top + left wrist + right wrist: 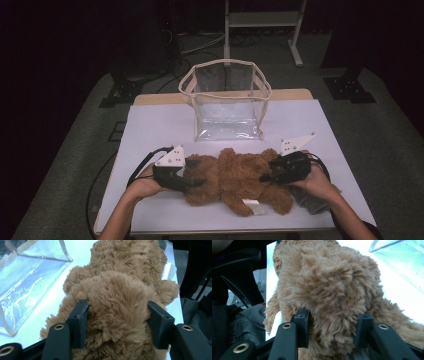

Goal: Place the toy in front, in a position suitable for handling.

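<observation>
While the brown teddy bear (235,181) lies flat across the near part of the white bench (150,125), you have it held at both ends. It stretches from left to right in the high view, and a small white tag (254,206) sticks out from under it on the side close to you.

Your left claw (192,172) is squeezed onto the bear's left end. In the left gripper view, the two black jaws press into the fur (115,315) on both sides, with the soft brown stuff puffing up between them. Your left hand (142,184) holds the tool from behind, and its black cable (142,167) curls off toward the bench edge.

Your right claw (270,172) is squeezed onto the bear's right end. In the right gripper view, its jaws also sink into the fur (332,302) from both sides. Your right hand (315,182) grips that tool, and a grey plate (297,142) sits on top of it.

Behind the bear, farther from you, a clear plastic bag (227,100) with cream trim stands upright with its top open. It stands just beyond the bear, not touching it.

A grey cloth (310,200) lies by your right wrist, near the bench edge.
</observation>
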Available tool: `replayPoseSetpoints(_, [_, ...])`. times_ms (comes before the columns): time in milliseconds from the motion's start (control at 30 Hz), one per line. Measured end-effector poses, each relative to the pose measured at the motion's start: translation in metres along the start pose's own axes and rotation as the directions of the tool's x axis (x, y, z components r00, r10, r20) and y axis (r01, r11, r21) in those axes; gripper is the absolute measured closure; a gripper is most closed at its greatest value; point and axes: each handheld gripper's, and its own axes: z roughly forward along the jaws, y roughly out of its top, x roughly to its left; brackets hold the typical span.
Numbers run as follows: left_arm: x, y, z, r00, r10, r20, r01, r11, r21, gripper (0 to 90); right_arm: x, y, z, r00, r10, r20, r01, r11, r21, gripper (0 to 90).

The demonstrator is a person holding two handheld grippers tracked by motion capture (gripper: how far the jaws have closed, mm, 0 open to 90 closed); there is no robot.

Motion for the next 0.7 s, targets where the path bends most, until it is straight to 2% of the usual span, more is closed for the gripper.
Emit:
replayPoseSetpoints(267, [-0.001, 0.003, 0.001, 0.9996, 0.028, -0.01, -0.028, 0.9995, -0.014, 30.2, -0.002, -0.006, -0.011, 0.9999, 0.016, 0.002, -0.016, 1.0, -0.006, 43.3])
replayPoseSetpoints(467, [-0.002, 0.006, 0.0, 0.9995, 0.03, -0.014, -0.03, 0.999, -0.032, 26.5, -0.003, -0.001, -0.022, 0.9997, 0.022, -0.003, -0.022, 1.0, -0.013, 41.2])
replayPoseSetpoints(700, [-0.004, 0.009, 0.001, 0.9989, 0.042, -0.023, -0.042, 0.9984, -0.038, 20.5, -0.004, 0.009, -0.037, 0.9997, 0.017, 0.015, -0.017, 1.0, -0.017, 38.1])
